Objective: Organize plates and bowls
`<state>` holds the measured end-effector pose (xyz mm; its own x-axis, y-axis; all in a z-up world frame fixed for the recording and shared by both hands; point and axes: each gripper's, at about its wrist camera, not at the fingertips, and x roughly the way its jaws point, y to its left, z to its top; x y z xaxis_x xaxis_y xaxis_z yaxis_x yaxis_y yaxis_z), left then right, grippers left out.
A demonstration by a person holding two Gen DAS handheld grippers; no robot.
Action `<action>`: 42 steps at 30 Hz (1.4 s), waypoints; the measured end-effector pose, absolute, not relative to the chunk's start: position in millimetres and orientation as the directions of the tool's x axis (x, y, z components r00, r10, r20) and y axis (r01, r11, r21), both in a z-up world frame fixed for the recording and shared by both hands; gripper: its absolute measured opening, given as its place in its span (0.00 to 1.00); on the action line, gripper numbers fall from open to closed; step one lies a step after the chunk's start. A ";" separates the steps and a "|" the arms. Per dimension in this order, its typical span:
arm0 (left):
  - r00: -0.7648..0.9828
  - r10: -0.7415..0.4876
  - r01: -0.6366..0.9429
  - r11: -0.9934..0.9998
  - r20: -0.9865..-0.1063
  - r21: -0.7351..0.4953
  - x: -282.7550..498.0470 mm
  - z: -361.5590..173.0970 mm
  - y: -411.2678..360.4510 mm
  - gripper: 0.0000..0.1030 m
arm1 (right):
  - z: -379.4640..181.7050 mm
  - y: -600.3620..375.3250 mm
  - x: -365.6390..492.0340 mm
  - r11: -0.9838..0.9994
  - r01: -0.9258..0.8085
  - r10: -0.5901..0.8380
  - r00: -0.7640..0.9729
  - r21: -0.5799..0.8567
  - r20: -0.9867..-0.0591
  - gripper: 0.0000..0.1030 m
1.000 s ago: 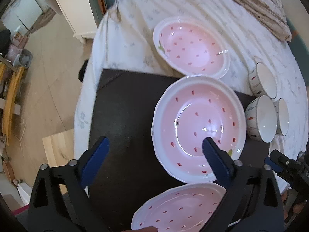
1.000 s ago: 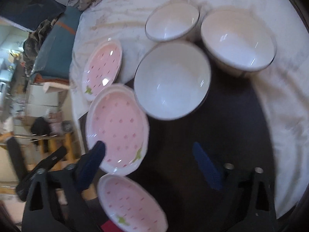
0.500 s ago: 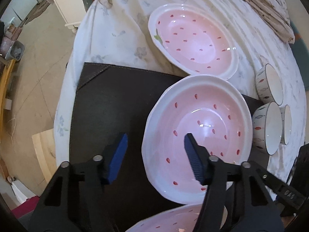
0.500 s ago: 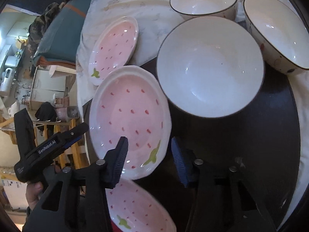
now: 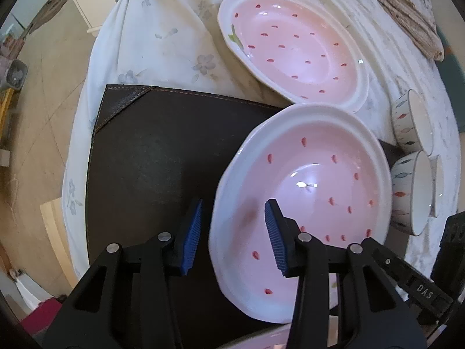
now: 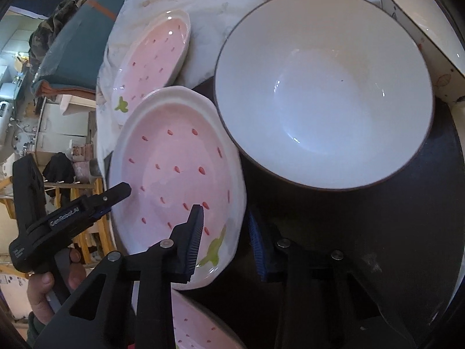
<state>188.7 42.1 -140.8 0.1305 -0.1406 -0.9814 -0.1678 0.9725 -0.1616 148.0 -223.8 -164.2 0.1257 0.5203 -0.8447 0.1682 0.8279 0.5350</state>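
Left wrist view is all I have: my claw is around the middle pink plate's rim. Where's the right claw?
Observer: The right claw straddles the same plate at the opposite rim, by its green leaf. Its jaws have just been closing and the pads are not yet pressing.
Operator: My left claw has just been closing too, rim between the pads, not pinched yet. Is anything crowding the plate on your side?
Observer: A big white bowl, empty, sits close beside the plate on the dark mat. I cannot tell whether they touch.
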 end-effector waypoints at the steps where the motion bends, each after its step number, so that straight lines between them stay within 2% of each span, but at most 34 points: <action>1: 0.120 -0.144 -0.171 0.972 -0.982 -0.164 189.2 -144.0 42.8 0.38 | -166.0 -225.6 147.2 0.825 0.171 0.524 0.123 0.538 -0.843 0.32; 5: 0.113 -0.158 -0.181 0.968 -0.981 -0.176 190.7 -147.8 44.4 0.37 | -170.4 -225.3 148.9 0.825 0.179 0.521 0.128 0.536 -0.844 0.31; 7: 0.113 -0.184 -0.175 0.964 -0.976 -0.202 190.9 -148.7 43.3 0.31 | -169.4 -224.0 149.1 0.828 0.167 0.520 0.127 0.535 -0.845 0.31; 9: 0.113 -0.177 -0.167 0.967 -0.978 -0.194 190.0 -149.6 41.3 0.30 | -169.6 -223.6 149.4 0.828 0.162 0.522 0.127 0.537 -0.844 0.31; 15: 0.088 -0.138 -0.077 0.987 -0.987 -0.144 196.5 -150.4 27.7 0.34 | -167.7 -212.5 152.9 0.849 0.112 0.503 0.128 0.517 -0.855 0.31; 20: 0.098 -0.135 -0.085 0.986 -0.986 -0.143 197.9 -151.1 24.3 0.33 | -165.6 -208.9 150.7 0.859 0.087 0.490 0.152 0.505 -0.859 0.31; 26: 0.108 -0.165 -0.127 0.976 -0.980 -0.179 192.0 -149.2 39.4 0.25 | -165.7 -211.6 148.5 0.867 0.085 0.472 0.179 0.491 -0.863 0.18; 31: 0.130 -0.152 -0.129 0.977 -0.980 -0.169 191.8 -137.7 40.4 0.20 | -162.1 -214.4 148.8 0.859 0.074 0.486 0.194 0.507 -0.852 0.17; 37: 0.164 -0.166 -0.151 0.970 -0.972 -0.192 190.3 -123.6 50.8 0.18 | -141.1 -219.5 149.6 0.830 0.038 0.533 0.244 0.557 -0.810 0.16; 42: 0.184 -0.173 -0.145 0.969 -0.967 -0.201 186.3 -117.9 56.0 0.17 | -134.5 -216.2 148.8 0.837 0.015 0.528 0.245 0.547 -0.813 0.15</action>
